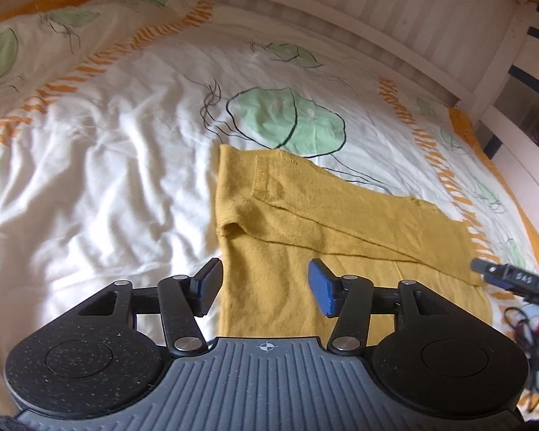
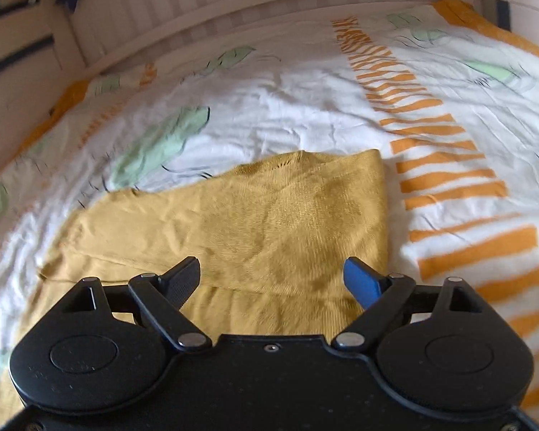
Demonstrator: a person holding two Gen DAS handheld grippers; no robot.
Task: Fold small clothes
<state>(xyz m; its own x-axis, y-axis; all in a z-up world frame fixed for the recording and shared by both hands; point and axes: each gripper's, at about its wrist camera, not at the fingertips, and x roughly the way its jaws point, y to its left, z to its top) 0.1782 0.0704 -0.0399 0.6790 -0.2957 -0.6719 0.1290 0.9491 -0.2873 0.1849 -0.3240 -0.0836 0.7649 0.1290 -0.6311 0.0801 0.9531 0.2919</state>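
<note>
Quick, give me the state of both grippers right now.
Left gripper: open, holding nothing, fingers spread above the mustard sweater.
Right gripper: open, holding nothing, also over the sweater.

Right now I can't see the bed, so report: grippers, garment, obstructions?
Left gripper and right gripper: jaws open, holding nothing. Yellow sweater partly folded, flat on bedspread. Nothing in the way.

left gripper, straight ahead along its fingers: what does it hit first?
Probably the yellow garment. The left gripper is open and empty, and between its fingers lies only that knit, near its left edge, spread on the bedsheet. Height above the cloth is unclear, so contact could come sooner or further up the fabric.
</note>
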